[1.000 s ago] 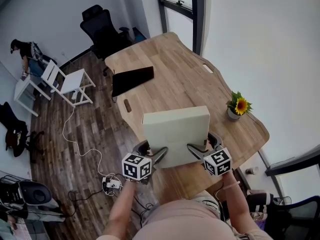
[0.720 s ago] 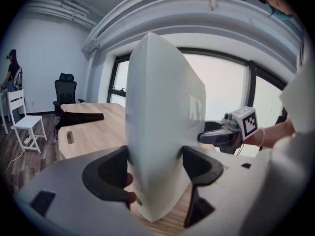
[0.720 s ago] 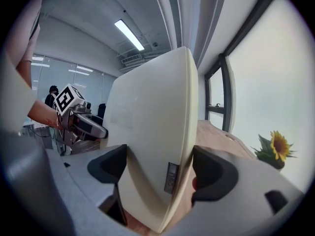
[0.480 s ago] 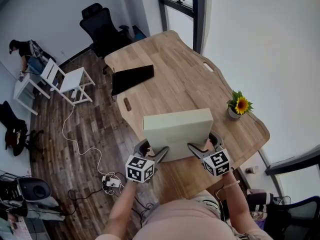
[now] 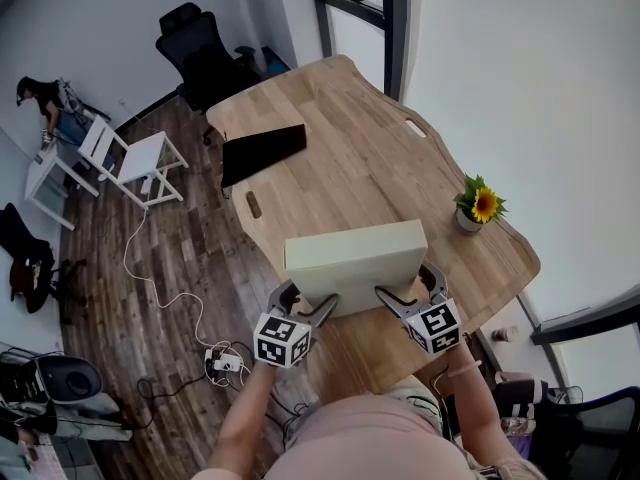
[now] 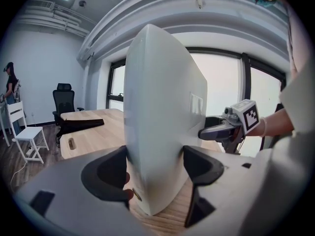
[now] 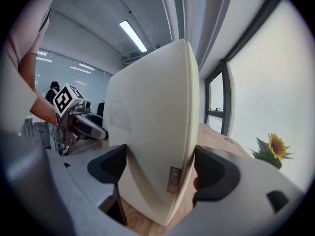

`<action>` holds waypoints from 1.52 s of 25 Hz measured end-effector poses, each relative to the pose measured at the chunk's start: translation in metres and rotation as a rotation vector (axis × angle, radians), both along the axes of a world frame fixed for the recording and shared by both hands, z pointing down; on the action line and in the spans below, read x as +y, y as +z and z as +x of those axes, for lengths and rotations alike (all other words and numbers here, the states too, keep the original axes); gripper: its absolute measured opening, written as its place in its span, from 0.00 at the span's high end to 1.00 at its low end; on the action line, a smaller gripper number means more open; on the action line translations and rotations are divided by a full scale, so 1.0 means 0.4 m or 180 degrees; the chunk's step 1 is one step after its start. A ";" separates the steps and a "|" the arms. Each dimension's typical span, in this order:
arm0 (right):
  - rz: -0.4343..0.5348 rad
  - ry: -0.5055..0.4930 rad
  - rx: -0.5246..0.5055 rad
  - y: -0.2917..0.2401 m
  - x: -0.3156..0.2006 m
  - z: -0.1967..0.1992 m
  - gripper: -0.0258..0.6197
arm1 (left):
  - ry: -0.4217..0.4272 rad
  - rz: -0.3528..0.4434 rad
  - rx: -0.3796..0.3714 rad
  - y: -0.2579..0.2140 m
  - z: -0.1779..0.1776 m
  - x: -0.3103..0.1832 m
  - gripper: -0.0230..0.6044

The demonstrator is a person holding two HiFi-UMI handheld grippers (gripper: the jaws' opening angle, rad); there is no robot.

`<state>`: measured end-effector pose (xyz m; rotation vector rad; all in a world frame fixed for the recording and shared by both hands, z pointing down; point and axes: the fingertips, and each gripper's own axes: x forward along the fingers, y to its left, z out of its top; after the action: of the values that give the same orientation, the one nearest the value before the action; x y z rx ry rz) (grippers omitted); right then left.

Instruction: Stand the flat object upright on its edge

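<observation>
A flat cream-white box (image 5: 354, 264) stands nearly upright on its long edge near the front of the wooden table (image 5: 340, 158). My left gripper (image 5: 303, 308) is shut on the box's left end, and my right gripper (image 5: 404, 296) is shut on its right end. In the left gripper view the box (image 6: 157, 122) fills the gap between the jaws, its bottom edge close to the tabletop, and my right gripper (image 6: 214, 132) shows beyond it. In the right gripper view the box (image 7: 157, 132) sits between the jaws with my left gripper (image 7: 91, 127) behind.
A black flat case (image 5: 262, 153) lies at the table's far left. A potted sunflower (image 5: 478, 206) stands near the right edge. On the floor to the left are a white chair (image 5: 130, 158), a black office chair (image 5: 195, 53) and a cable with a power strip (image 5: 225, 363). A person (image 5: 45, 108) stands far left.
The box has tipped further up, from leaning back to nearly standing on its edge. Both grippers stayed shut on its ends and barely shifted.
</observation>
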<state>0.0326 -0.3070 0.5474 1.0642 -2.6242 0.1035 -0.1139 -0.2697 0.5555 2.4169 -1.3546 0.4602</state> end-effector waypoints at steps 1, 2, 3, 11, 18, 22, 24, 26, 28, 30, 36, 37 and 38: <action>0.0005 0.0003 -0.0002 -0.001 0.002 0.000 0.31 | -0.0003 0.0000 -0.0006 0.000 0.000 0.002 0.44; 0.0010 0.0007 -0.0003 -0.001 0.004 -0.001 0.31 | -0.0005 0.0002 -0.0011 -0.001 0.000 0.004 0.44; 0.0015 0.0012 -0.0003 -0.002 0.006 -0.001 0.31 | -0.0005 0.0005 -0.0016 -0.002 0.000 0.006 0.44; 0.0015 0.0051 -0.0018 -0.003 0.022 -0.001 0.31 | 0.0037 -0.0017 -0.0074 -0.001 0.000 0.017 0.44; 0.0049 0.0113 -0.0053 -0.003 0.040 0.005 0.31 | 0.0067 -0.0034 -0.0100 0.002 0.005 0.031 0.44; 0.0063 0.0111 -0.0030 -0.002 0.050 0.008 0.31 | 0.0087 -0.0019 -0.0145 0.003 0.006 0.042 0.44; 0.0080 0.0109 -0.0021 -0.006 0.055 0.007 0.31 | 0.0098 -0.0008 -0.0171 0.001 0.006 0.047 0.44; 0.0094 0.0113 -0.0011 -0.006 0.059 0.009 0.31 | 0.0107 -0.0003 -0.0192 -0.001 0.007 0.049 0.44; 0.0096 0.0117 -0.0003 -0.004 0.060 0.010 0.31 | 0.0119 -0.0011 -0.0208 0.001 0.007 0.051 0.44; 0.0092 0.0115 0.0008 -0.003 0.061 0.011 0.30 | 0.0130 -0.0026 -0.0221 0.003 0.008 0.053 0.44; 0.0090 0.0107 0.0043 -0.004 0.065 0.010 0.30 | 0.0143 -0.0053 -0.0228 0.005 0.008 0.060 0.44; 0.0081 0.0110 0.0049 -0.002 0.066 0.010 0.30 | 0.0145 -0.0060 -0.0222 0.005 0.008 0.062 0.44; 0.0072 0.0113 0.0054 0.000 0.066 0.010 0.30 | 0.0147 -0.0065 -0.0221 0.005 0.007 0.062 0.44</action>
<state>0.0367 -0.2804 0.5473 1.1147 -2.5979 0.0723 -0.1110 -0.2448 0.5575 2.4410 -1.3175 0.5720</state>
